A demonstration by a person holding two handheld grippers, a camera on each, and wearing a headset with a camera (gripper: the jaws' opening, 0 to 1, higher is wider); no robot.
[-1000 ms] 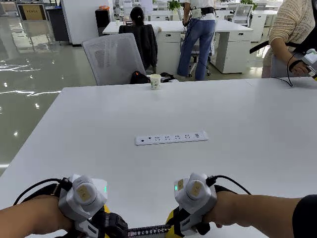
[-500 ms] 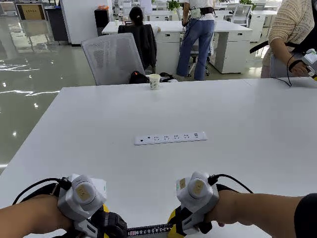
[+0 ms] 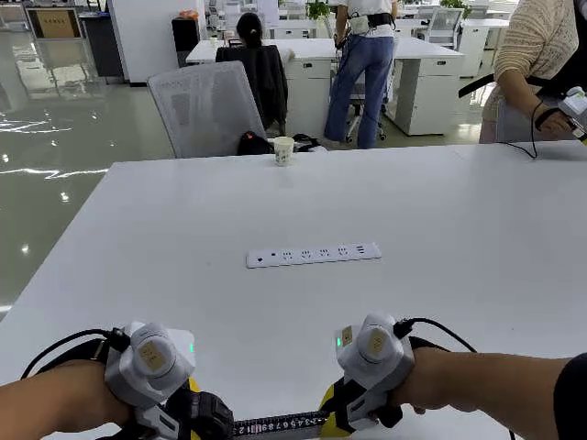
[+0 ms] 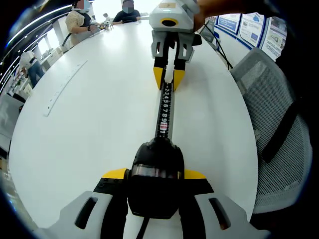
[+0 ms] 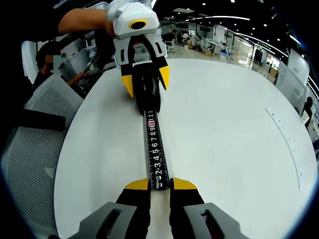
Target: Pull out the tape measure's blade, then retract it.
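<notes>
1 tape measure (image 4: 155, 172) stretches along the table's (image 3: 275, 197) near edge: left gripper (image 5: 146, 82) clamps its black case (image 5: 146, 92), right gripper (image 5: 160, 185) pinches the blade's (image 5: 153, 147) tip.

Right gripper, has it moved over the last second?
Yes. Against the power strip, the right gripper has shifted slightly rightward, drawing out a little more of the blade.

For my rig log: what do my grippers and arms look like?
Left gripper and right gripper match: pale grey bodies, black jaws with yellow tips, green lights, a black cable trailing from each. A dark sleeve on the right arm.
</notes>
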